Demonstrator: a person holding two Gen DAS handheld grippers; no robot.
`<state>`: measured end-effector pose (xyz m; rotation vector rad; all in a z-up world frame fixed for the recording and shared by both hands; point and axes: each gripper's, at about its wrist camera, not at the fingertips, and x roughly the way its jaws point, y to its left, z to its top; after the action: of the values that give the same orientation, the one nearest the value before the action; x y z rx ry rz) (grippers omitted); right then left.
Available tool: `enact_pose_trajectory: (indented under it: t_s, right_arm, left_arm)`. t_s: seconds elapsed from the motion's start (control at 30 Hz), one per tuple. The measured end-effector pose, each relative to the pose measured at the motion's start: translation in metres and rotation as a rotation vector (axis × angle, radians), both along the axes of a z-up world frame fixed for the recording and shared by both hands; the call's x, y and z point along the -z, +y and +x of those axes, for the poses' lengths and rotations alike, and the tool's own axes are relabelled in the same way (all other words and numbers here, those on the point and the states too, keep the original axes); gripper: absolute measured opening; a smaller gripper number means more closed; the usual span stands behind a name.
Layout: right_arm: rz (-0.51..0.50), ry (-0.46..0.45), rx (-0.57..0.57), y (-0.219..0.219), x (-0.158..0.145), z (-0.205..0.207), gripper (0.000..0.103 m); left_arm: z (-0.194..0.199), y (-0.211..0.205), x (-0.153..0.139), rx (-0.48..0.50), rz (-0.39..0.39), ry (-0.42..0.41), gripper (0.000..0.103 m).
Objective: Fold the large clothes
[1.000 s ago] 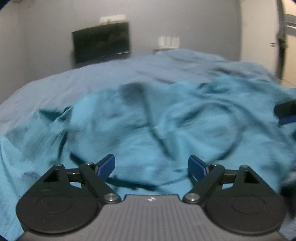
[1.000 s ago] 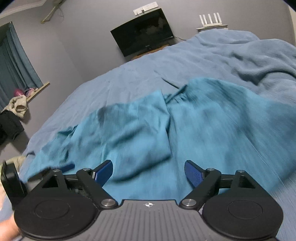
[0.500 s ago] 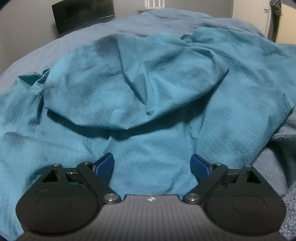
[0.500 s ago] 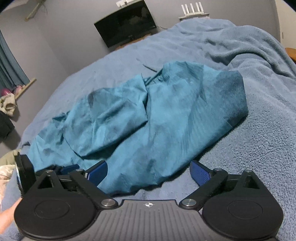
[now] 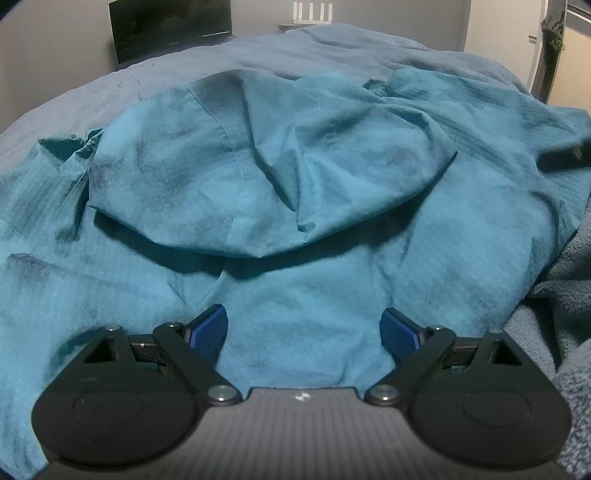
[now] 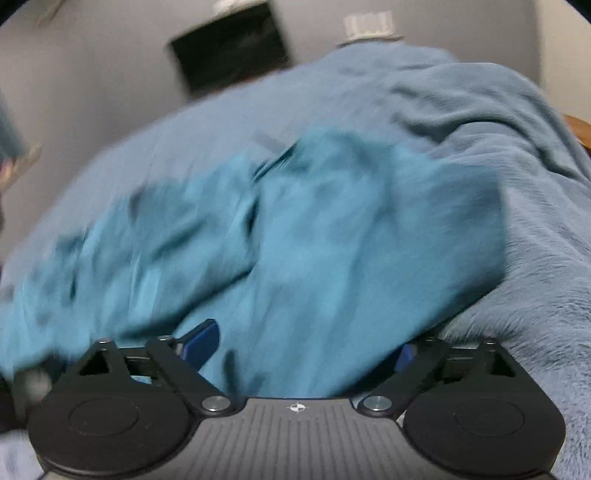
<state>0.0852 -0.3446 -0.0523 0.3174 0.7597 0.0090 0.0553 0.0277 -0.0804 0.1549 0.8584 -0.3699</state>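
Note:
A large teal garment (image 5: 295, 177) lies crumpled on the bed, with one part folded over the rest. My left gripper (image 5: 303, 328) is open, its blue pads low over the garment's near part. In the blurred right wrist view the same garment (image 6: 332, 240) fills the middle. My right gripper (image 6: 308, 345) is open at the garment's near edge, with cloth lying between its pads. A dark blurred shape that may be the right gripper shows at the right edge of the left wrist view (image 5: 565, 155).
The bed is covered by a blue-grey fleece blanket (image 6: 517, 155), bunched at the right. A black TV (image 5: 170, 26) hangs on the far wall, with a white router (image 5: 312, 9) next to it. A pale door or cabinet (image 5: 569, 66) stands at the right.
Both grippers have dropped low and close to the garment. The right gripper moved from the blanket onto the garment's near edge and is still moving. Both stayed open.

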Motion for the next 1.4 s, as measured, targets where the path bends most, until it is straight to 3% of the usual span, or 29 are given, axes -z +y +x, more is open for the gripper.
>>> enact_pose_trajectory:
  t_s: [0.23,0.3,0.37,0.43,0.53,0.63,0.73,0.87,1.07,1.27,1.33,1.4]
  right_arm:
    - [0.184,-0.167,0.201,-0.047,0.002,0.013,0.089]
    - [0.243,-0.204,0.245,-0.059,0.006,0.015,0.085]
    - [0.293,-0.244,0.252,-0.064,0.011,0.015,0.072]
    - [0.314,-0.257,0.249,-0.064,0.017,0.013,0.038]
    - [0.341,-0.294,0.222,-0.065,0.018,0.009,0.026]
    - [0.318,-0.326,0.178,-0.061,0.013,0.006,0.020]
    - [0.274,-0.361,0.128,-0.050,0.005,0.004,0.017]
    - [0.185,-0.427,0.014,-0.024,-0.016,-0.006,0.015]
    - [0.060,-0.518,-0.204,0.047,-0.064,-0.019,0.013]
    - [-0.107,-0.577,-0.414,0.117,-0.086,-0.036,0.012]
    - [-0.150,-0.583,-0.439,0.130,-0.088,-0.042,0.012]
    - [-0.165,-0.576,-0.451,0.135,-0.088,-0.043,0.012]
  left_arm:
    - [-0.001,0.003,-0.005,-0.012,-0.034,-0.015,0.091]
    - [-0.006,0.005,-0.015,-0.021,-0.050,-0.068,0.090]
    - [-0.011,0.007,-0.028,-0.030,-0.078,-0.155,0.090]
    - [-0.011,0.007,-0.038,-0.056,-0.093,-0.244,0.090]
    - [0.005,0.000,-0.041,-0.122,-0.049,-0.301,0.090]
    - [0.026,-0.010,-0.028,-0.162,0.023,-0.271,0.090]
    - [0.039,-0.020,-0.001,-0.136,0.132,-0.194,0.090]
    - [0.034,-0.020,0.011,-0.106,0.160,-0.231,0.090]
    - [0.033,-0.013,0.016,-0.108,0.123,-0.219,0.090]
    - [0.037,-0.001,0.013,-0.118,0.067,-0.195,0.090]
    - [0.042,0.012,0.006,-0.130,0.005,-0.168,0.090]
    - [0.042,0.031,-0.011,-0.201,-0.124,-0.156,0.089]
